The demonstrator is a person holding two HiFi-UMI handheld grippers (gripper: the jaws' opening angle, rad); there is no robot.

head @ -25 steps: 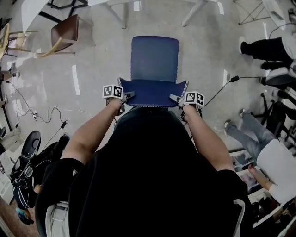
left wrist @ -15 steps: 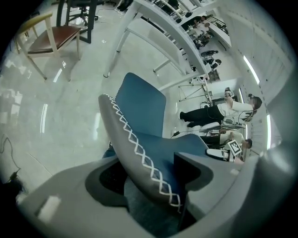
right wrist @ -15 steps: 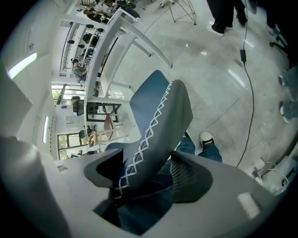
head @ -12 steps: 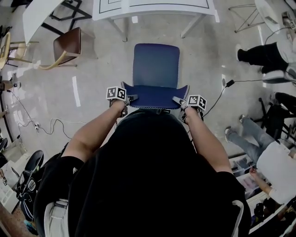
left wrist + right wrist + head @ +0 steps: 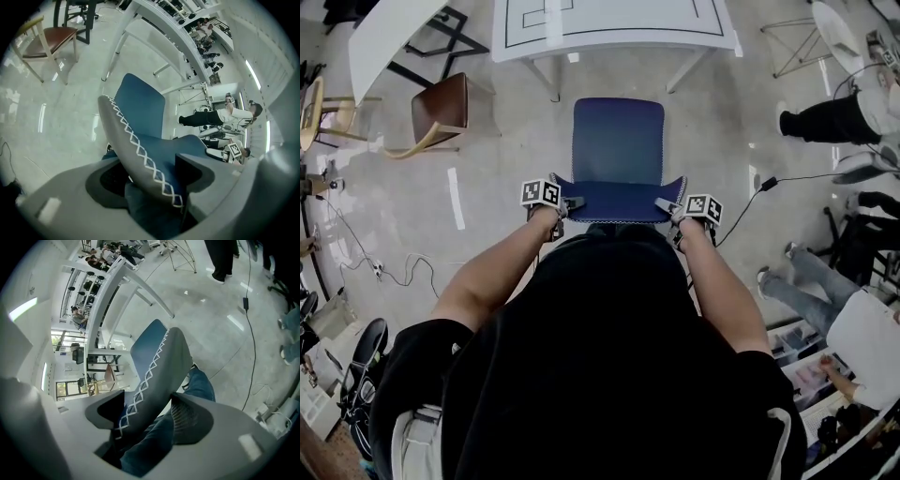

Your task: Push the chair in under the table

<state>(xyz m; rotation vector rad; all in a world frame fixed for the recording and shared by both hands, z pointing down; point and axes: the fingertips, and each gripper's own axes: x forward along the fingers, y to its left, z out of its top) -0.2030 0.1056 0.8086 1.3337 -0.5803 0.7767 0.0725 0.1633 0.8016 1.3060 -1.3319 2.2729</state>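
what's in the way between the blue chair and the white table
Nothing visible. The floor between the blue chair and the white table is bare, and the seat lines up between the table's two legs. The brown chair stands off to the left, clear of the path.

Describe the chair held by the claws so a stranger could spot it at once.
Find the white table at the head view's top. The blue chair stands facing it. The neighbouring chair, further left, has a brown seat and wooden frame.
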